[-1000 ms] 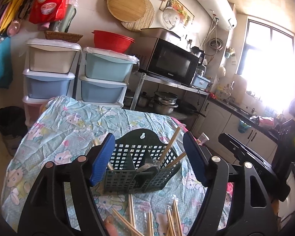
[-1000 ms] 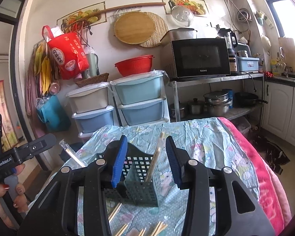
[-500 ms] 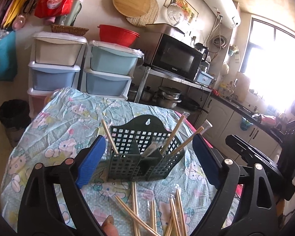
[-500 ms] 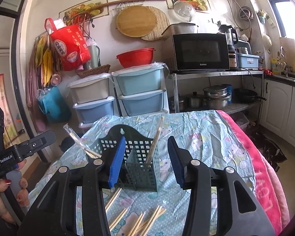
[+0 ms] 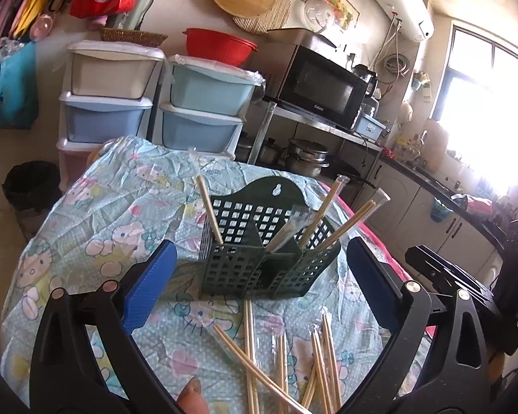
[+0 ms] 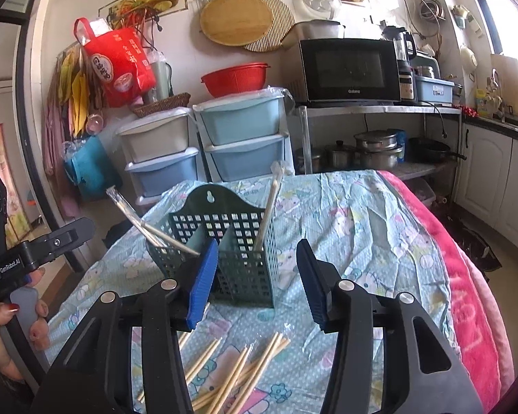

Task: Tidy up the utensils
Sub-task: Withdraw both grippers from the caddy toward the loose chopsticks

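Left tongs (image 5: 259,286): blue pads spread wide apart, nothing held betw. them, hung over the table short of the rack. Right tongs (image 6: 257,283) likewise parted, nothing gripped, narrower gap than the left pair.

Dark green rack (image 5: 264,245) is seen standing upright on the cartoon-print tablecloth (image 5: 96,220), centre of the left view, framed betw. the two pads w/o being touched. In the right view the same rack (image 6: 221,241) sits at approx. 11 o'clock from the gap; its near corner is overlapped by the left-hand pad (image 6: 202,286), contact can't be told.

Chopsticks are stood in the rack: one wrapped pair (image 5: 208,208) leans toward 11 o'clock in the left compartment; two more pairs (image 5: 341,217) lean toward 1–2 o'clock on the right side. A clear wrapper (image 5: 288,227) is poked out of the middle section.

Loose chopsticks (image 5: 286,355) are scattered on the cloth at 6 o'clock from the rack, some crossed, some in plastic sleeves. Same pile (image 6: 238,369) shows low in the right view, under the tongs.

Person's left hand (image 6: 13,338), red nails, is wrapped round the other handle at 8 o'clock in the right view.

Bkgd: microwave (image 6: 350,69) on a metal shelf at 1 o'clock, drawers (image 6: 241,138) at 12.
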`<control>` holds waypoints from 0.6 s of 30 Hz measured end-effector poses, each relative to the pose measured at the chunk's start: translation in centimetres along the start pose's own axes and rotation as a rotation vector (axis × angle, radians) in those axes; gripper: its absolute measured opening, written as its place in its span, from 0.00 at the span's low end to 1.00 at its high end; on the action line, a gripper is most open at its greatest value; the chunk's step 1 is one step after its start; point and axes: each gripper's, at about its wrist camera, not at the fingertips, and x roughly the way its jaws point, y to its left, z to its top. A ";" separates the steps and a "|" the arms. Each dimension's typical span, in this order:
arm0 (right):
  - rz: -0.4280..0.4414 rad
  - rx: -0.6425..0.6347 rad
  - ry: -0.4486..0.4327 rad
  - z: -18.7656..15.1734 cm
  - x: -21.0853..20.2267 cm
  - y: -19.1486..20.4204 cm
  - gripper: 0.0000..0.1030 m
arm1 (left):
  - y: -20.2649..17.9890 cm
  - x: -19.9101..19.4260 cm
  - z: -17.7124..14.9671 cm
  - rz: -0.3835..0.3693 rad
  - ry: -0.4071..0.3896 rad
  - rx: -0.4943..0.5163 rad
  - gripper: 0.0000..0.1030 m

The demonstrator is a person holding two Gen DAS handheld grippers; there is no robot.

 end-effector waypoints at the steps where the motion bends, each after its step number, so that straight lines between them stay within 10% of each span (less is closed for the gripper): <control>1: 0.002 0.001 0.006 -0.2 0.1 0.0 0.44 | 0.0 0.1 -0.2 0.002 0.004 -0.001 0.88; 18: 0.007 -0.027 0.099 -2.8 1.7 0.4 0.48 | 0.7 2.3 -3.4 0.037 0.110 0.000 0.89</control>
